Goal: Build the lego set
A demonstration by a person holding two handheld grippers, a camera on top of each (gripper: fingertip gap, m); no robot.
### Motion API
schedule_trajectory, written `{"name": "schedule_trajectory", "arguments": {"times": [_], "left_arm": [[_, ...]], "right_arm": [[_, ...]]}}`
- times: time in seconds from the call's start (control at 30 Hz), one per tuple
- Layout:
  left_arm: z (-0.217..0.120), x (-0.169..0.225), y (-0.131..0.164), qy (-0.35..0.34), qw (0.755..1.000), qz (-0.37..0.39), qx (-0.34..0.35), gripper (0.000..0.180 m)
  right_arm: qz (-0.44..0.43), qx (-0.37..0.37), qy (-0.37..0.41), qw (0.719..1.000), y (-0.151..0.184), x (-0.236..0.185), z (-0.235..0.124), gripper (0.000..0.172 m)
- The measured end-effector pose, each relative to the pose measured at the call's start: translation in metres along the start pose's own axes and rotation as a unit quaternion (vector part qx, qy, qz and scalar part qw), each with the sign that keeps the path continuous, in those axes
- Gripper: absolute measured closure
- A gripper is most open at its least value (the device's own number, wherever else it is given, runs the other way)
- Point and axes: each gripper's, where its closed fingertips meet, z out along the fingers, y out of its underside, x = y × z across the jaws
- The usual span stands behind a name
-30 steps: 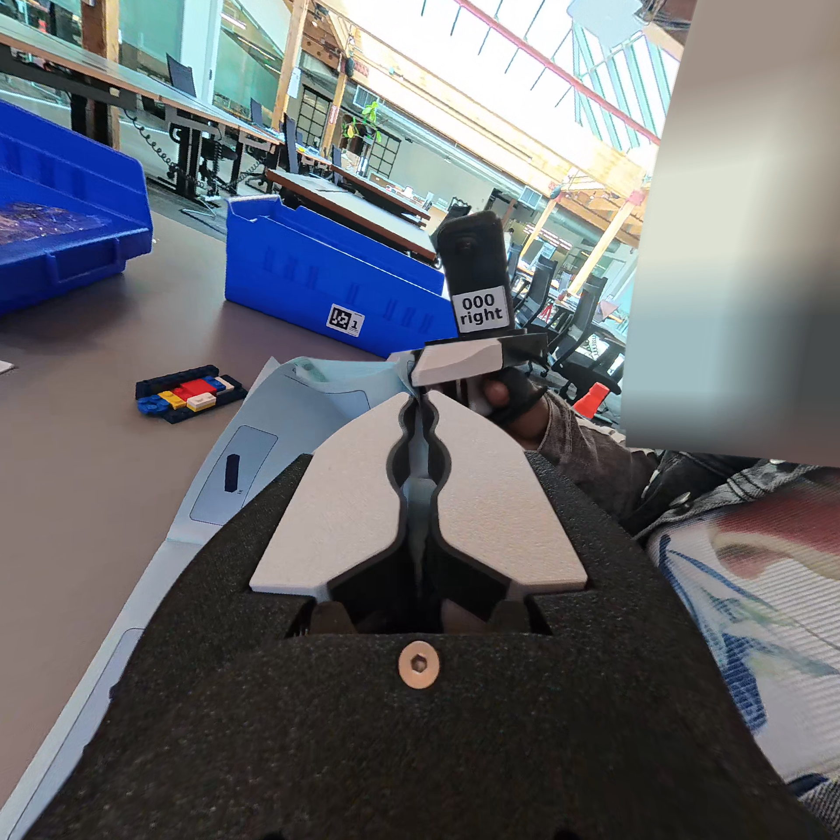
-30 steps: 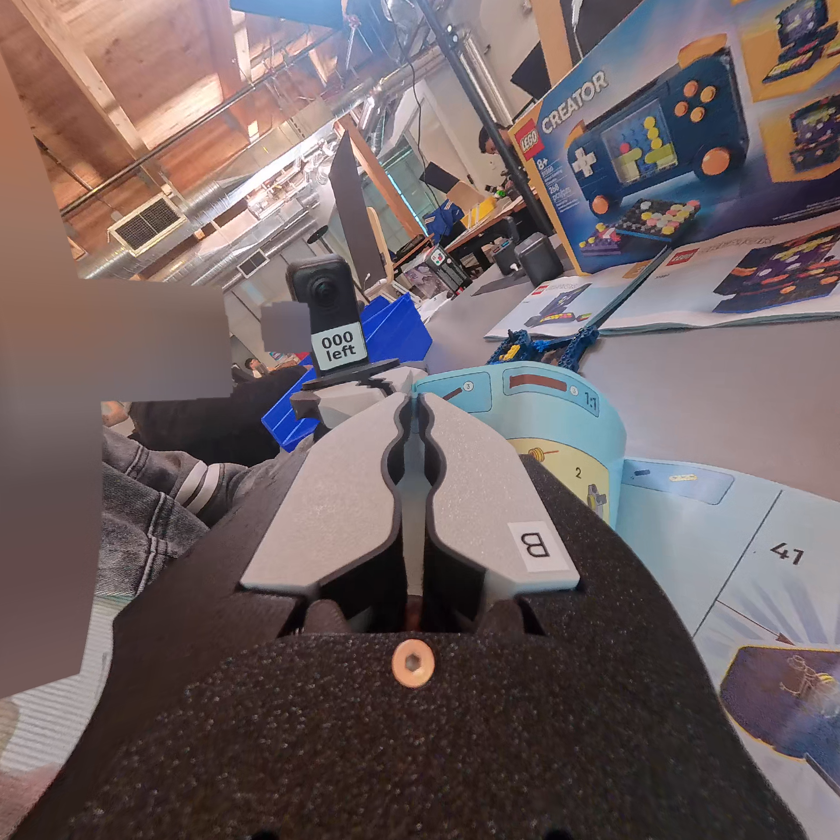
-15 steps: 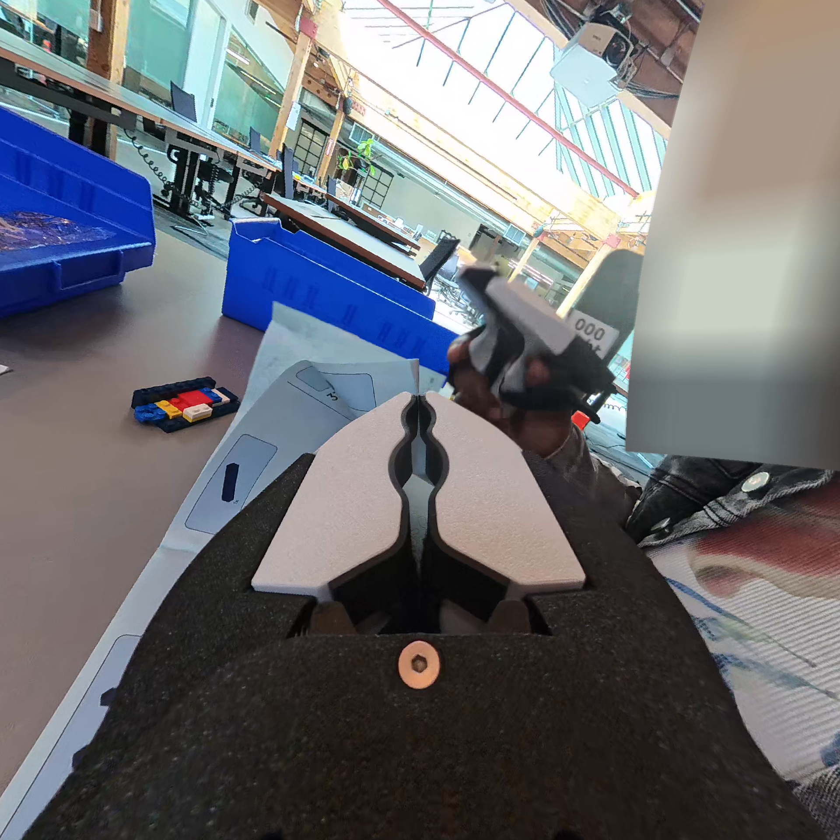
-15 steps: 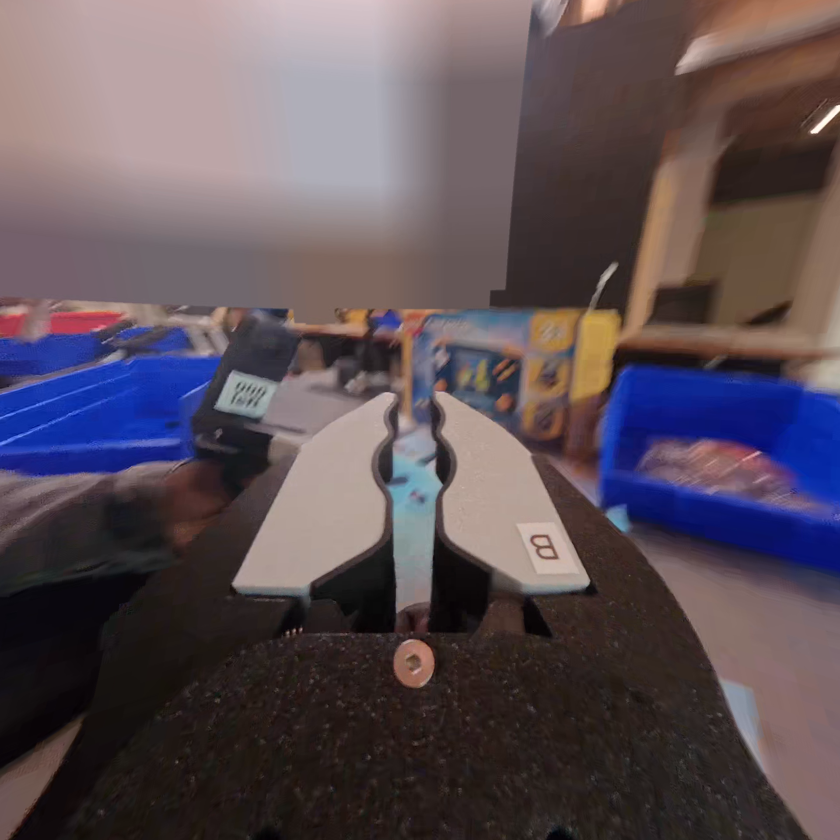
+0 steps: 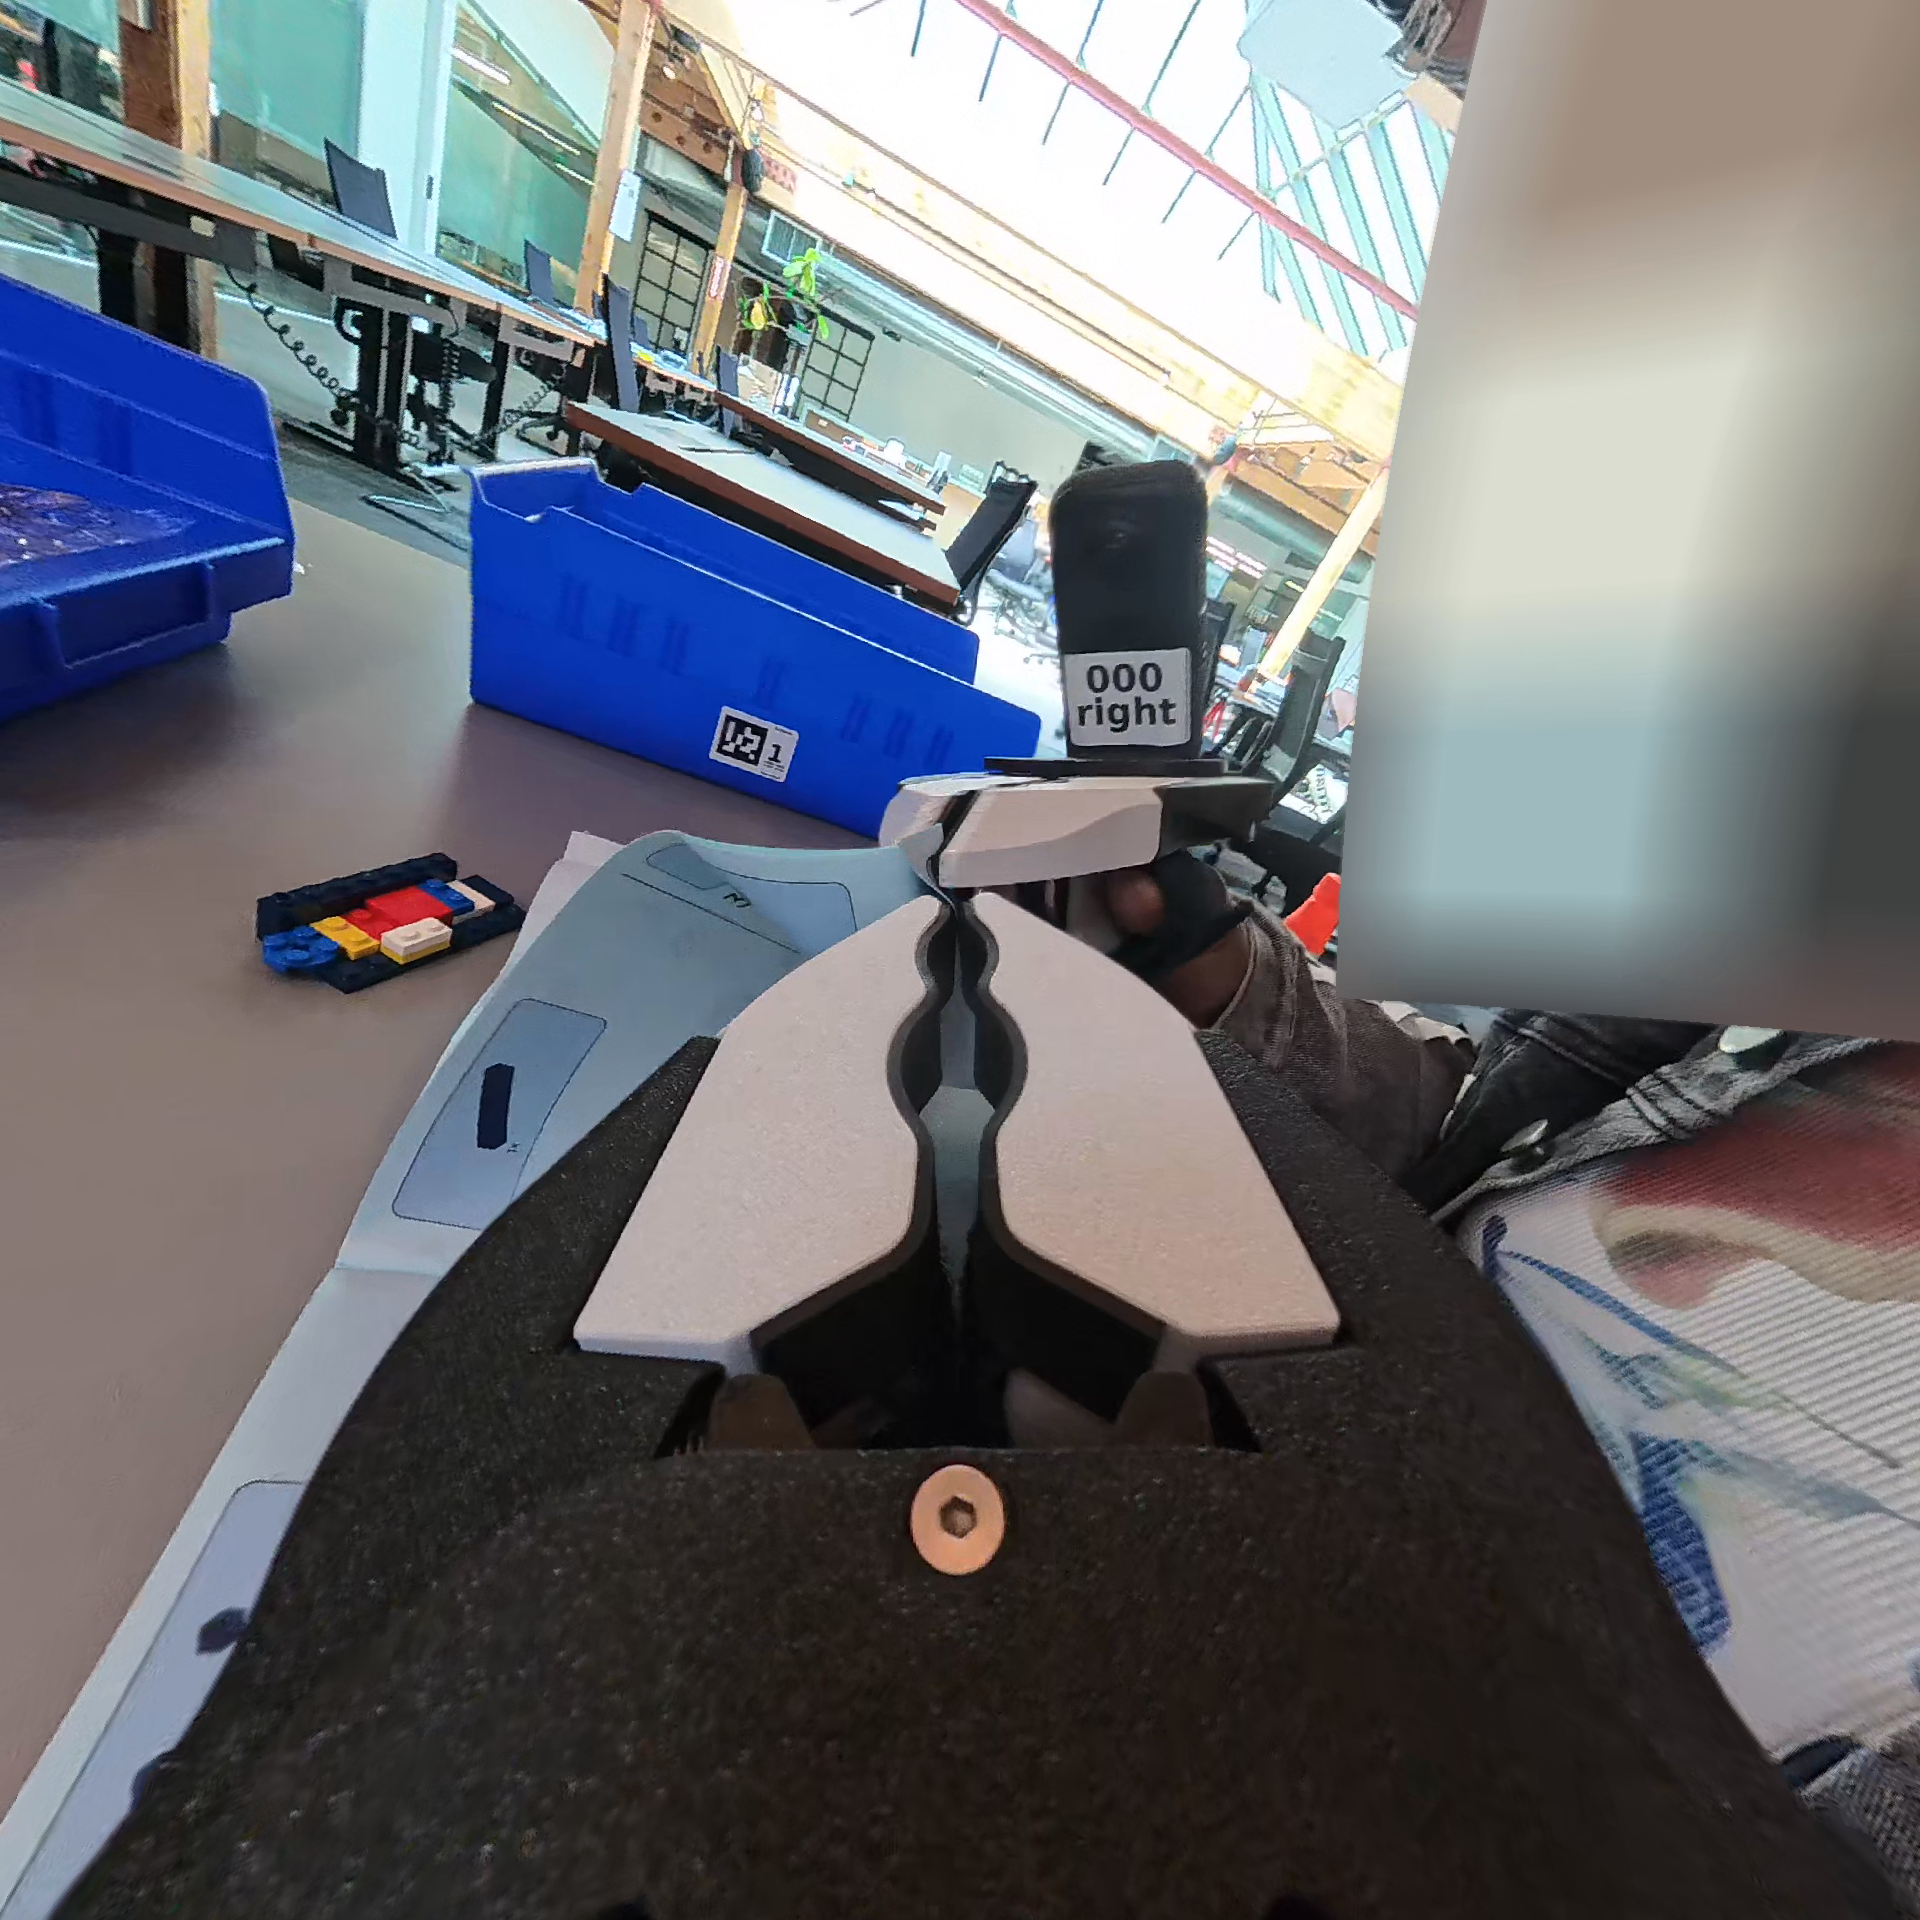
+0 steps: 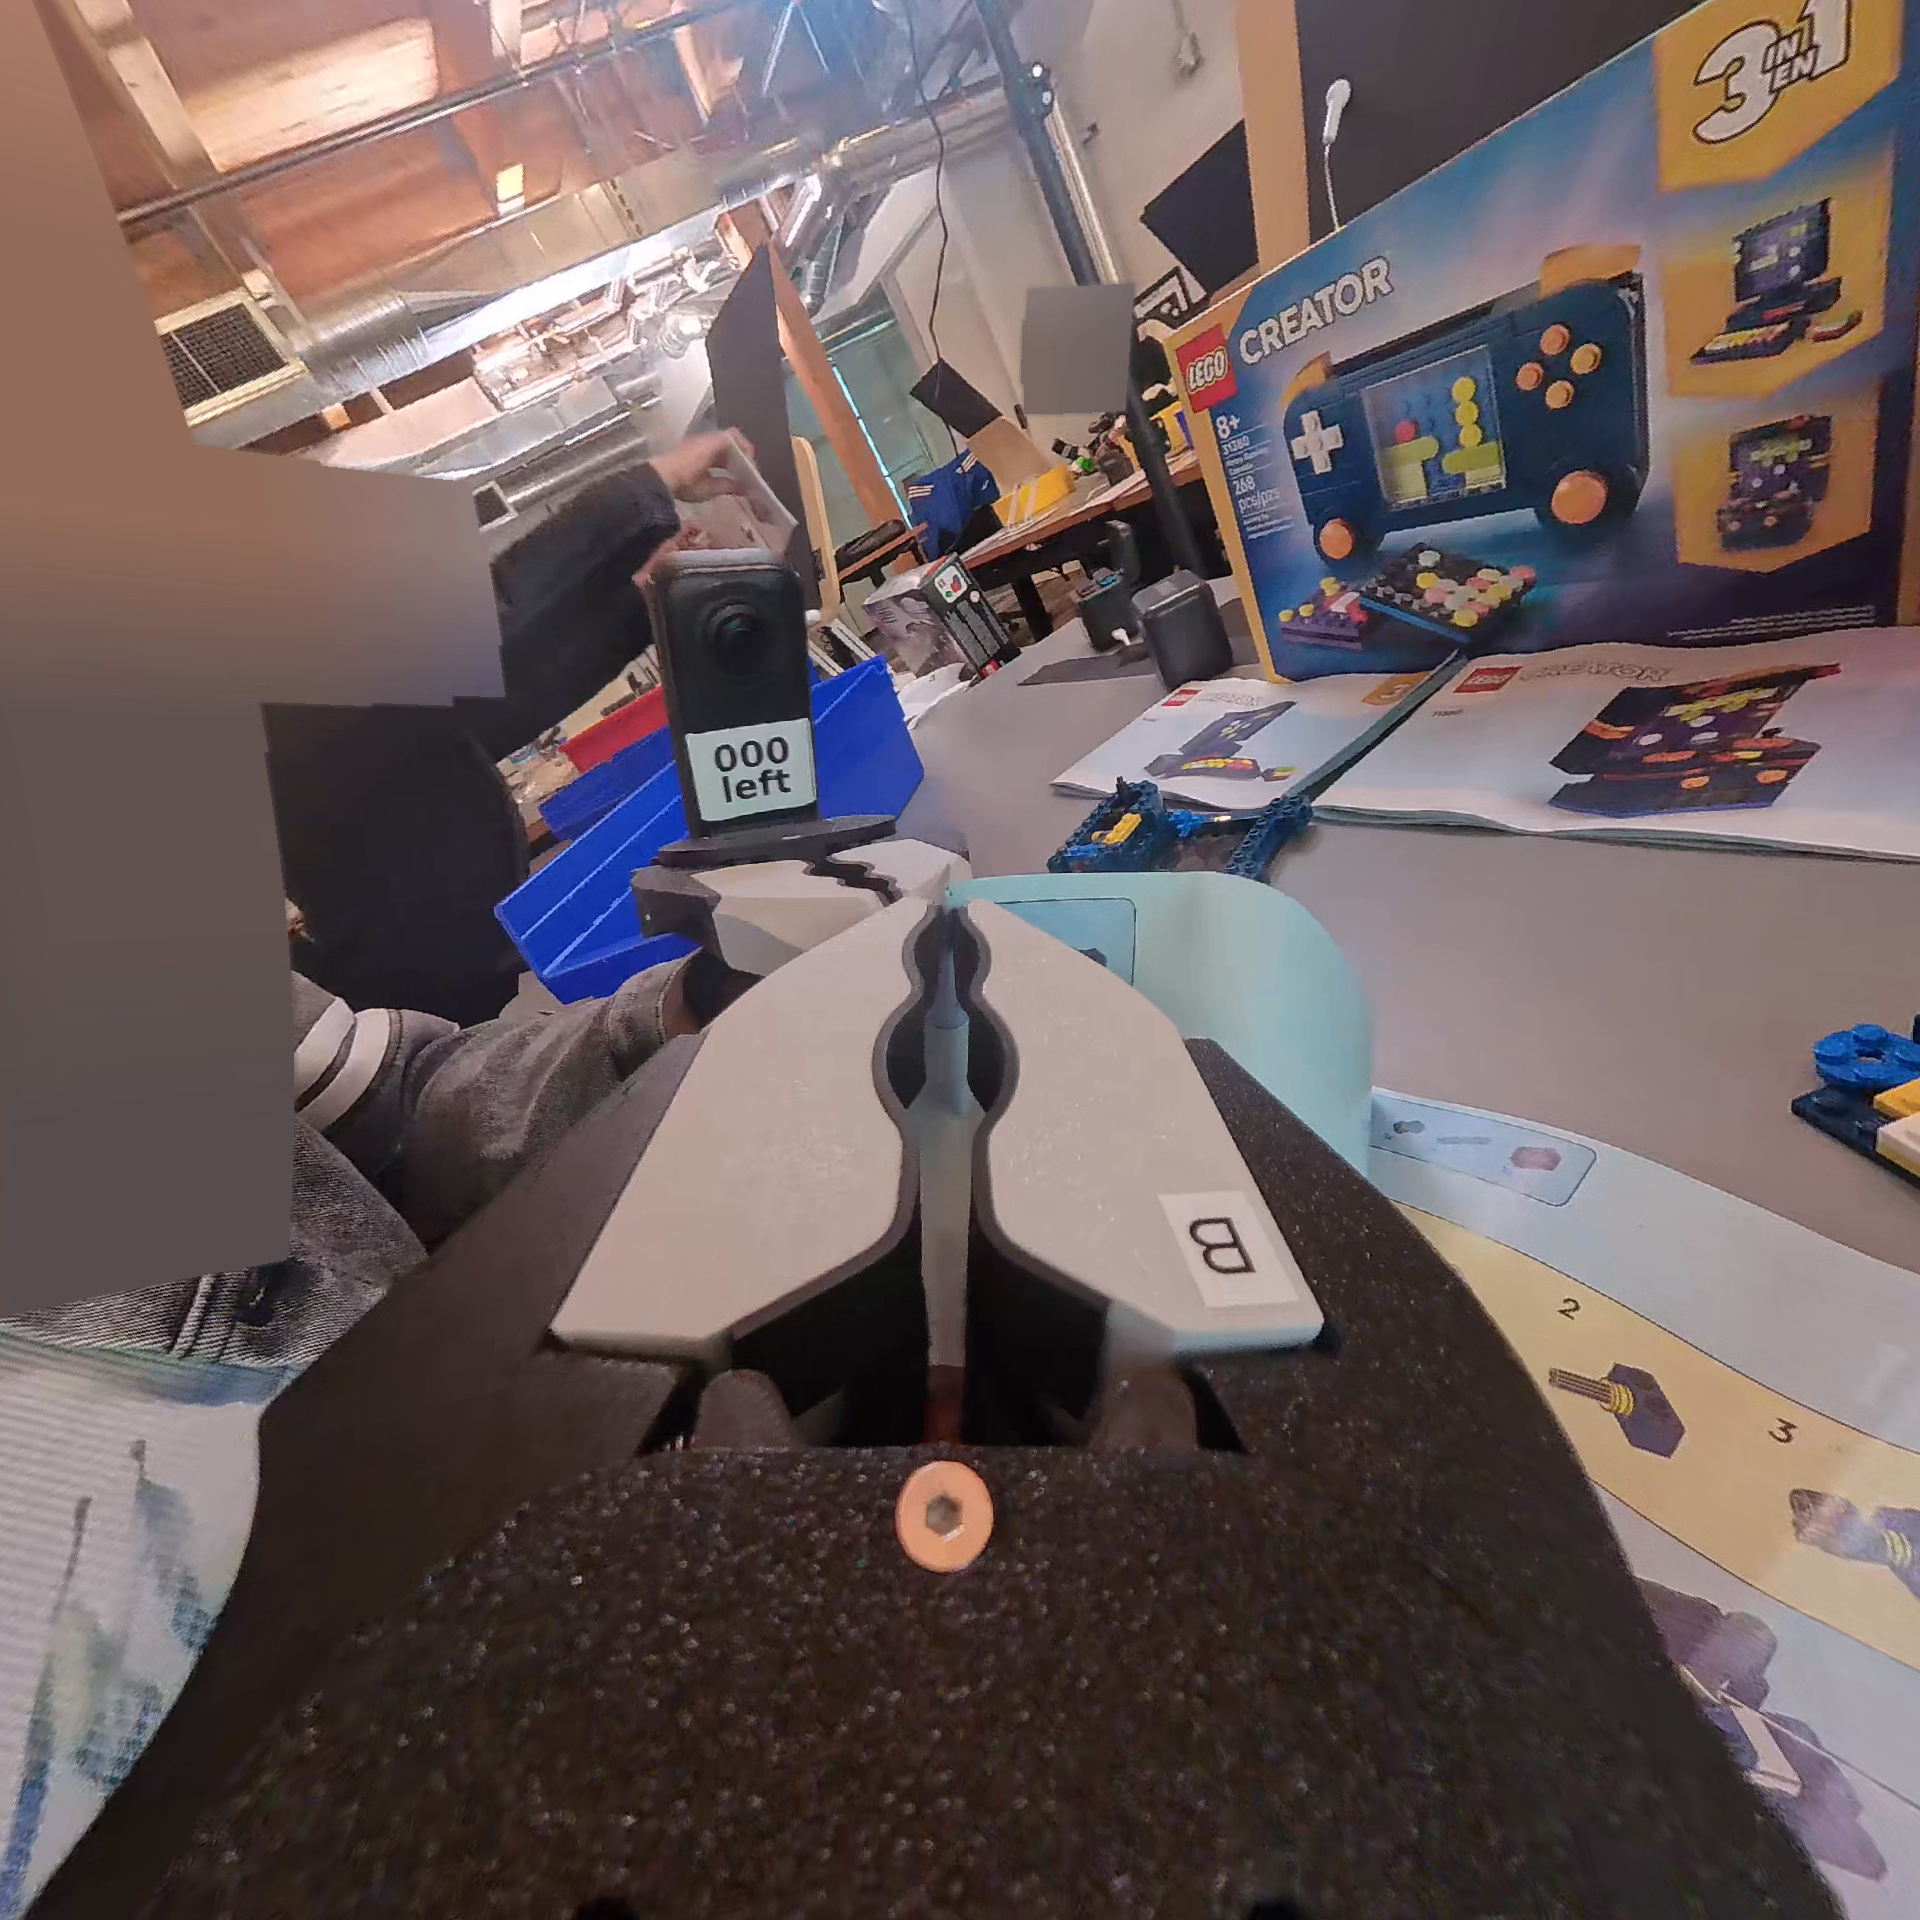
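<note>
A light-blue instruction booklet [image 5: 644, 997] lies open on the grey table, with one page [image 6: 1247, 997] curled up off it. My left gripper [image 5: 956, 912] is shut on the edge of that page, and paper shows between its fingers. My right gripper [image 6: 948, 916] is shut on the same page edge, right next to the left one. The right gripper also shows in the left wrist view [image 5: 940, 842], just above my left fingertips. The left gripper shows in the right wrist view [image 6: 862, 878], just beyond my right fingertips.
A small flat brick build [image 5: 384, 925] lies left of the booklet, with two blue bins [image 5: 644, 644] [image 5: 125, 520] behind. In the right wrist view are a toy box [image 6: 1558, 416], open booklets [image 6: 1558, 748], a blue brick frame [image 6: 1174, 831] and brick pieces at the right edge [image 6: 1870, 1101]. The tips of both grippers are at nearly the same place. Left tips and right tips are each some 20 centimetres from the small flat brick build [image 5: 384, 925].
Half a second ago the right gripper opened a little and swung away from the page. It has come back and shut on the page edge again. The left gripper stayed shut on the page.
</note>
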Motion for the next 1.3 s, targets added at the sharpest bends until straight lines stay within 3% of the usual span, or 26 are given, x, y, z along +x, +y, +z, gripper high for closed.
{"name": "schedule_trajectory", "arguments": {"times": [0.2, 0.27, 0.3, 0.33, 0.37, 0.4, 0.43, 0.47, 0.53, 0.6, 0.67, 0.7, 0.8, 0.9, 1.1, 1.23, 1.3], "left_arm": [[-0.004, 0.001, -0.008, 0.016, 0.999, -0.032, 0.029, 0.180], [-0.007, 0.002, -0.016, 0.028, 0.997, -0.048, 0.051, 0.180], [-0.009, 0.000, -0.018, 0.025, 0.997, -0.053, 0.057, 0.180], [-0.010, -0.003, -0.019, 0.020, 0.996, -0.055, 0.061, 0.180], [-0.012, -0.005, -0.020, 0.015, 0.996, -0.057, 0.063, 0.180], [-0.012, -0.006, -0.021, 0.014, 0.996, -0.062, 0.067, 0.180], [-0.013, -0.007, -0.022, 0.013, 0.995, -0.067, 0.069, 0.180], [-0.013, -0.009, -0.021, 0.011, 0.995, -0.069, 0.069, 0.180], [-0.012, -0.011, -0.019, 0.005, 0.995, -0.072, 0.064, 0.180], [-0.012, -0.010, -0.019, 0.004, 0.996, -0.071, 0.063, 0.180], [-0.013, -0.010, -0.021, 0.002, 0.996, -0.068, 0.064, 0.180], [-0.014, -0.011, -0.021, -0.003, 0.996, -0.067, 0.060, 0.180], [-0.023, -0.019, -0.021, -0.046, 0.997, -0.063, 0.023, 0.180], [-0.050, -0.029, -0.009, -0.117, 0.990, -0.046, -0.070, 0.180], [-0.125, -0.067, 0.032, -0.295, 0.919, 0.025, -0.262, 0.180], [-0.143, -0.078, 0.046, -0.328, 0.886, 0.052, -0.324, 0.180], [-0.147, -0.082, 0.049, -0.337, 0.871, 0.069, -0.352, 0.179]], "right_arm": [[0.006, 0.013, -0.001, 1.000, -0.005, 0.002, -0.005, 0.172], [-0.003, 0.017, 0.042, 0.999, -0.007, 0.016, -0.011, 0.172], [-0.018, 0.030, 0.108, 0.993, -0.014, 0.034, -0.021, 0.172], [-0.059, 0.053, 0.226, 0.971, -0.026, 0.061, -0.042, 0.172], [-0.132, 0.076, 0.352, 0.924, -0.045, 0.083, -0.074, 0.170], [-0.209, 0.095, 0.456, 0.860, -0.065, 0.091, -0.107, 0.169], [-0.265, 0.125, 0.532, 0.795, -0.085, 0.087, -0.135, 0.150], [-0.304, 0.160, 0.564, 0.751, -0.100, 0.075, -0.151, 0.127], [-0.369, 0.252, 0.527, 0.723, -0.119, 0.033, -0.151, 0.109], [-0.445, 0.313, 0.398, 0.739, -0.119, -0.018, -0.121, 0.113], [-0.485, 0.287, 0.252, 0.787, -0.096, -0.049, -0.080, 0.155], [-0.479, 0.247, 0.212, 0.815, -0.083, -0.048, -0.063, 0.158], [-0.402, 0.095, 0.222, 0.883, -0.052, 0.000, -0.036, 0.158], [-0.274, -0.018, 0.231, 0.933, -0.017, 0.040, -0.028, 0.158], [-0.167, -0.230, 0.161, 0.945, 0.049, 0.051, -0.014, 0.158], [-0.131, -0.365, 0.067, 0.919, 0.073, 0.039, -0.014, 0.164], [-0.160, -0.364, -0.007, 0.918, 0.074, 0.036, -0.005, 0.172]]}}
